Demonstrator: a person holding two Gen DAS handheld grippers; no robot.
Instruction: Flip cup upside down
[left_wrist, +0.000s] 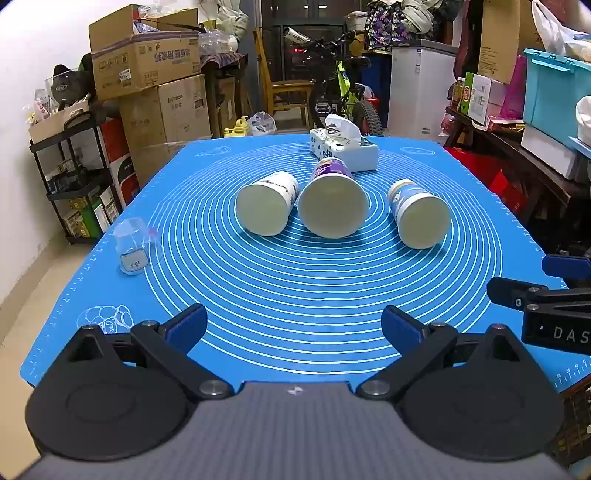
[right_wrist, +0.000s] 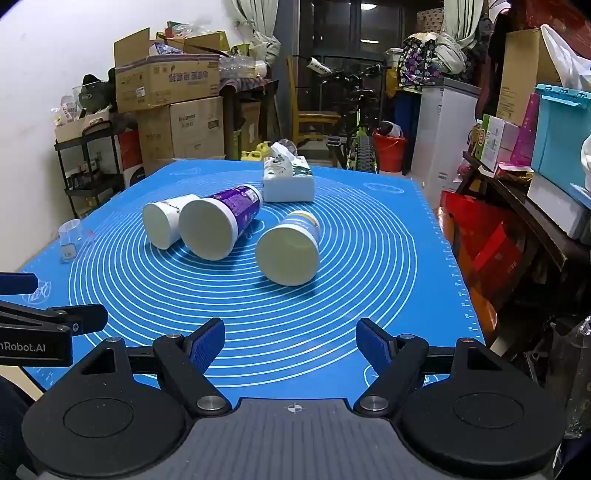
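Observation:
Three paper cups lie on their sides on the blue mat (left_wrist: 295, 295), mouths toward me. A white cup (left_wrist: 266, 203) (right_wrist: 166, 221) lies left, a larger purple cup (left_wrist: 332, 201) (right_wrist: 218, 225) in the middle, touching or nearly touching it, and a blue-and-white cup (left_wrist: 419, 214) (right_wrist: 290, 249) right, apart. A small clear plastic cup (left_wrist: 136, 245) (right_wrist: 74, 240) stands upside down at the mat's left edge. My left gripper (left_wrist: 293, 328) is open and empty near the front edge. My right gripper (right_wrist: 290, 345) is open and empty, to the right of the left one.
A tissue box (left_wrist: 345, 147) (right_wrist: 288, 182) sits behind the cups at the mat's far side. Cardboard boxes (left_wrist: 147, 62), a black shelf (left_wrist: 74, 177), a bicycle (left_wrist: 343, 96) and a loaded side table (left_wrist: 517, 147) surround the table.

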